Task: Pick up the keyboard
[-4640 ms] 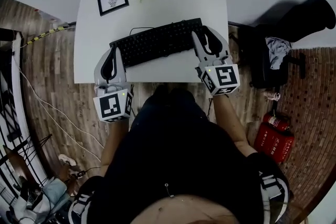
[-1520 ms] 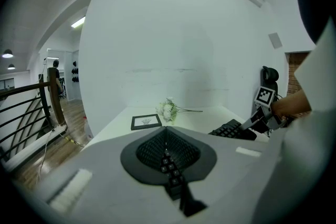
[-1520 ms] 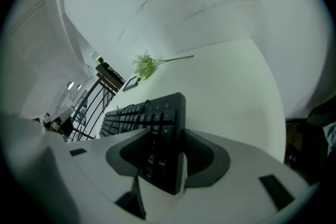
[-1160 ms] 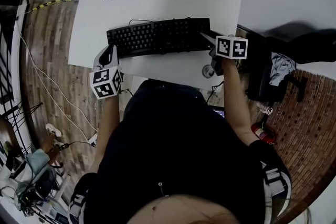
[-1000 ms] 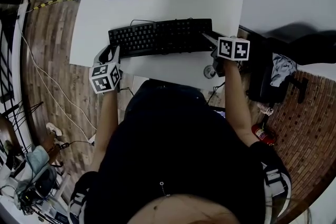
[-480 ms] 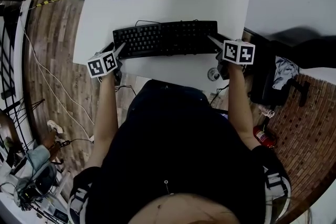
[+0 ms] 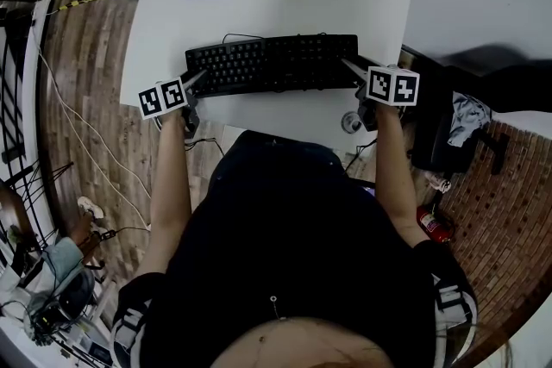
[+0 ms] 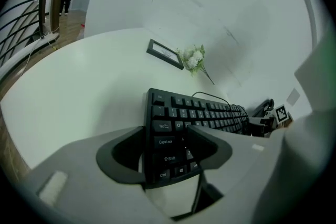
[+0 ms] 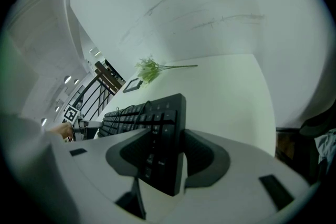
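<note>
a: which step are we on?
b: the grasp. the keyboard point(image 7: 272, 63) lies flat on the surface point(image 7: 285, 4). my right tongs point(image 7: 349, 65) pinch its right end. my left tongs point(image 7: 197, 79) have just been opening and stand spread round its left end (not pressing yet).
a: next?
b: i'd close the left, then raise both ends level, minding the cable point(image 7: 226, 37).

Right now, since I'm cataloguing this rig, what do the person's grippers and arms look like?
The left gripper and right gripper are pale grey moulded shells with dark, curved pads. Each carries a white cube bearing black square markers. The person wears a black top with white-striped short sleeves.
</note>
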A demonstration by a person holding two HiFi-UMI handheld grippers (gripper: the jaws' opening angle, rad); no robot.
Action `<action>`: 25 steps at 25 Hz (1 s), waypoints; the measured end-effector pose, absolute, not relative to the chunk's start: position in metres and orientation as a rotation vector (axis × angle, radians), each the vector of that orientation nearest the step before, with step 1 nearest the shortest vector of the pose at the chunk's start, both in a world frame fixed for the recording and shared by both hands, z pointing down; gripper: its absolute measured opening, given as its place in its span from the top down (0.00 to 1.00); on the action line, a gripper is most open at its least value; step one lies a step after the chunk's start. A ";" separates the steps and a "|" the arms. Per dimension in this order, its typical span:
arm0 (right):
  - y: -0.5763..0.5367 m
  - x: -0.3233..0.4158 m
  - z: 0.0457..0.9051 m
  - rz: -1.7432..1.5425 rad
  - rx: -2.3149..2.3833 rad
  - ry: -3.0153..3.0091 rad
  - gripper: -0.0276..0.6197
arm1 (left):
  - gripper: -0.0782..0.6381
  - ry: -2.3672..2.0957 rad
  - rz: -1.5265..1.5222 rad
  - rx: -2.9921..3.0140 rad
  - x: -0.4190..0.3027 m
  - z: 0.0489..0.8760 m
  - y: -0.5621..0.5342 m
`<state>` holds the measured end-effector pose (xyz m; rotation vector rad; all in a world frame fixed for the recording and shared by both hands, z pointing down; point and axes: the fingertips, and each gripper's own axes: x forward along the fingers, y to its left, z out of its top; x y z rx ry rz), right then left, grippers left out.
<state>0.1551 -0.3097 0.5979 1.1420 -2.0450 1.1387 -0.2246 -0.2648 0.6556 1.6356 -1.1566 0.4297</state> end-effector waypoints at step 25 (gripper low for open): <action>-0.320 0.154 0.498 0.958 1.236 -2.298 0.65 | 0.52 -1.397 0.368 1.892 -0.231 0.526 -0.291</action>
